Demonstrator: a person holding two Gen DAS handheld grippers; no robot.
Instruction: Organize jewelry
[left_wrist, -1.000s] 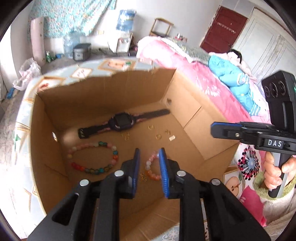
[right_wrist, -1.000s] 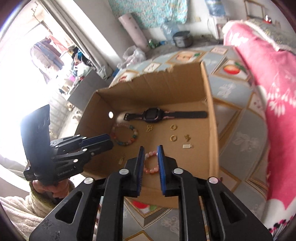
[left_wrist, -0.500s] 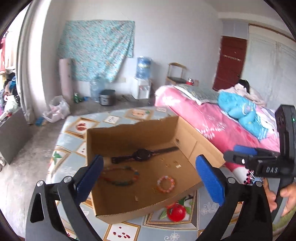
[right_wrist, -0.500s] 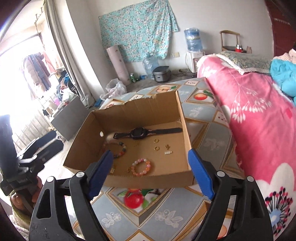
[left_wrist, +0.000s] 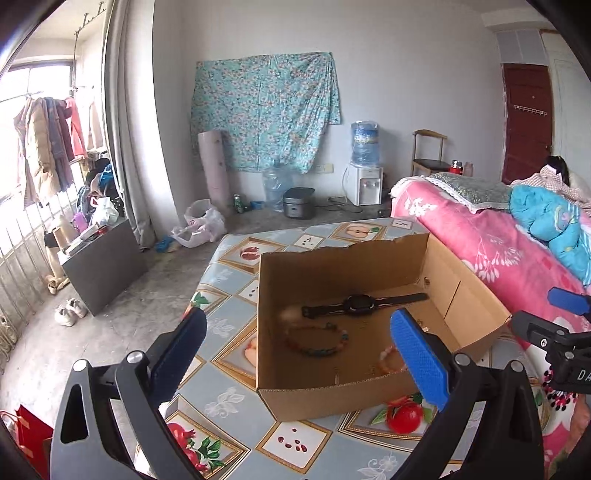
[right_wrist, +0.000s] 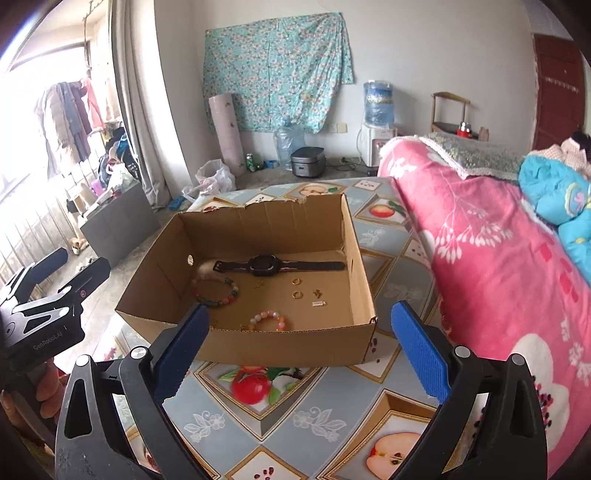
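Progress, judging by the layout: looks close to done. Everything I can see sits inside the box (right_wrist: 255, 343), laid flat and spaced apart. No loose jewelry shows on the table (right_wrist: 317, 413).

Right wrist view, left to right across the box floor:
- big bracelet (right_wrist: 216, 291), centre left, close to the left wall
- watch (right_wrist: 264, 266) stretched along the back, strap end close to the right wall
- pink bracelet (right_wrist: 267, 320), low centre, just behind the front wall
- rings (right_wrist: 296, 288), right of centre, with a few tiny gold bits beside them, too small to name

Left gripper (left_wrist: 299, 358): jaws spread wide, nothing between the pads, hanging in front of the box's near left corner. Right gripper (right_wrist: 301, 347): jaws have just been opening, now fully released, nothing gripped, framing the front wall from outside.

What's left, my guess: either a final tidy or nothing. You can't tell from here whether pieces need grouping.

Room:
- left of frame: table edge drops to the floor just past the box's left wall, so don't push the box that way
- centre: open tabletop in front of the box
- right of frame: pink bed (right_wrist: 480, 258) runs near the box's right side, tight there
- box walls are tall, so go in from above.
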